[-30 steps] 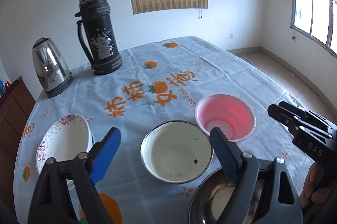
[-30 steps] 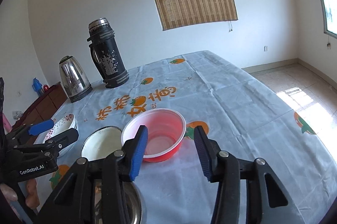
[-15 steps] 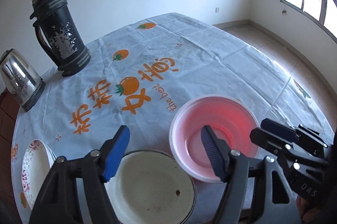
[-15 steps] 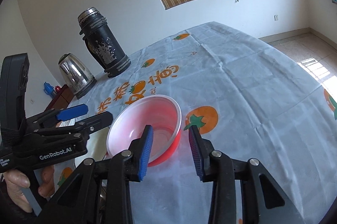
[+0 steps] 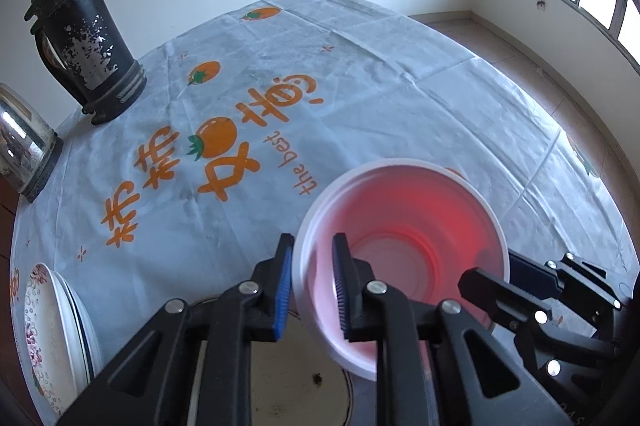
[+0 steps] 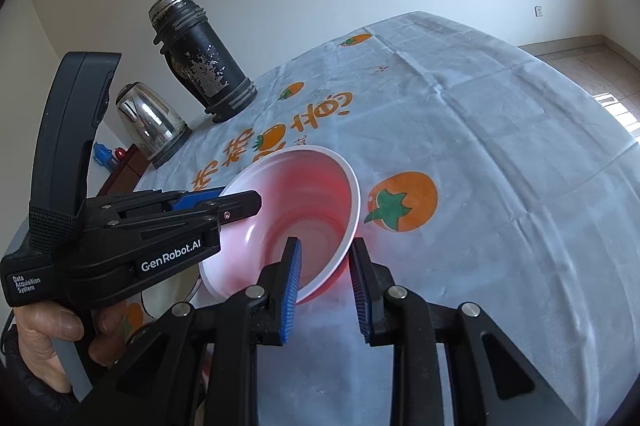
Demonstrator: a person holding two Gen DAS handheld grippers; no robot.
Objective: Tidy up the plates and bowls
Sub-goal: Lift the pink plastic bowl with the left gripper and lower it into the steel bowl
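A: Nearest the lens in the left wrist view, the left gripper (image 5: 310,276) straddles the near rim of the red bowl (image 5: 416,218), one pad outside the wall and one inside. Its jaws are closing, and the pads look all but on the rim.

B: And the right gripper (image 6: 325,276)?

A: Same bowl, other side. Its jaws are closing too, rim between them, a gap on each side.

B: So which step is this?

A: Likely the pickup. The bowl looks tilted, one edge off the worktop (image 6: 500,153).

B: Next move?

A: Probably a firm pinch from both sides, then a level lift toward the enamel bowl (image 5: 280,378) just below. The plates (image 5: 48,330) sit at the left edge; flask (image 5: 84,37) and kettle (image 5: 22,145) stand far back.
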